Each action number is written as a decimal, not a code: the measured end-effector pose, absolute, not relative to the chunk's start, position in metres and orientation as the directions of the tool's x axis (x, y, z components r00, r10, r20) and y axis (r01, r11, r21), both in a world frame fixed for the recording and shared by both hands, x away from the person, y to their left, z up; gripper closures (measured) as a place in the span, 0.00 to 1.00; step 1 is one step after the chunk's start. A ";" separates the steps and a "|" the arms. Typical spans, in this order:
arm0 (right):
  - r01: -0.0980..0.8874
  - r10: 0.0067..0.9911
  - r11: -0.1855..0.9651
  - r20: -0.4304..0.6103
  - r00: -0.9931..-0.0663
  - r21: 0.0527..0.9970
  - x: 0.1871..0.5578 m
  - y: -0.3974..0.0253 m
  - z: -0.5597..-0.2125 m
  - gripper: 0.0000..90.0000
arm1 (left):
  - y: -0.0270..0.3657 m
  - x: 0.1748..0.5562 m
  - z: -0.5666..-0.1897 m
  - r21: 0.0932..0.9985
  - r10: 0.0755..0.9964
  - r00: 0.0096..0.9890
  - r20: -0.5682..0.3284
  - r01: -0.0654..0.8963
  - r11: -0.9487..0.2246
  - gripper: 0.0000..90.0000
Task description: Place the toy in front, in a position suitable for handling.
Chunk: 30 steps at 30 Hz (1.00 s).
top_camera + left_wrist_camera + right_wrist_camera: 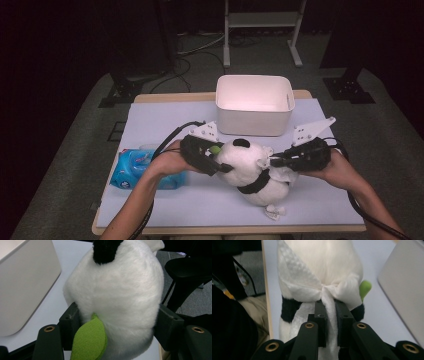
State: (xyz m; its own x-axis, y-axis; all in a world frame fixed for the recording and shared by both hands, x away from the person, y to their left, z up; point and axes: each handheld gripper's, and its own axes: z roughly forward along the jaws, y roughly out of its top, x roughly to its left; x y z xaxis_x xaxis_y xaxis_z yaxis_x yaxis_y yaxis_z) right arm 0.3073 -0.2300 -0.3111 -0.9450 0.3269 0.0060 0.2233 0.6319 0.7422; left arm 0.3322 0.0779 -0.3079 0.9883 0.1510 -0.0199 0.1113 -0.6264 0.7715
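The panda plush toy lies on the pale table cover, in front of the white plastic bin and to the right of a blue wet-wipes pack. The left gripper is clamped around the toy's white head, one jaw on each side, as the left gripper view confirms, with the green felt leaf lying against the inner face of one jaw and a black ear at the far end. The right gripper is pinched tight on a gathered fold of white cloth at the toy's neck, the fabric bunched between the nearly closed jaws. In my judgement the head is held to steady the toy while the other gripper works at the cloth, either pulling it free or tightening it; which of the two cannot be told. The bin stands empty and just behind, likely the place where the toy or cloth is to go. The wipes pack carries printed markings, too small and blurred to read. A small white tag hangs at the toy's near end; any writing on it is not legible.
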 end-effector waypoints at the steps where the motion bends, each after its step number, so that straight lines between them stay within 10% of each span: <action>1: 0.227 0.326 0.640 0.008 -0.945 0.734 0.307 -0.229 -0.316 0.90 | 0.077 0.333 -0.309 0.768 0.149 0.989 -0.021 0.111 -0.631 0.36; 30: 0.289 0.366 0.643 0.047 -0.929 0.709 0.299 -0.251 -0.342 0.91 | 0.073 0.346 -0.341 0.802 0.118 0.975 -0.187 0.221 -0.555 0.09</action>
State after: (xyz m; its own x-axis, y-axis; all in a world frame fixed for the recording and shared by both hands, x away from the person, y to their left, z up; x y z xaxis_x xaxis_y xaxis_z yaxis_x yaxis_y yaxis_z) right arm 0.2988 -0.2509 -0.3421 -0.9293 0.3665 0.0465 0.2892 0.6432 0.7090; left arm 0.3465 0.0734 -0.3414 0.9753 0.1178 -0.1870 0.2208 -0.5546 0.8023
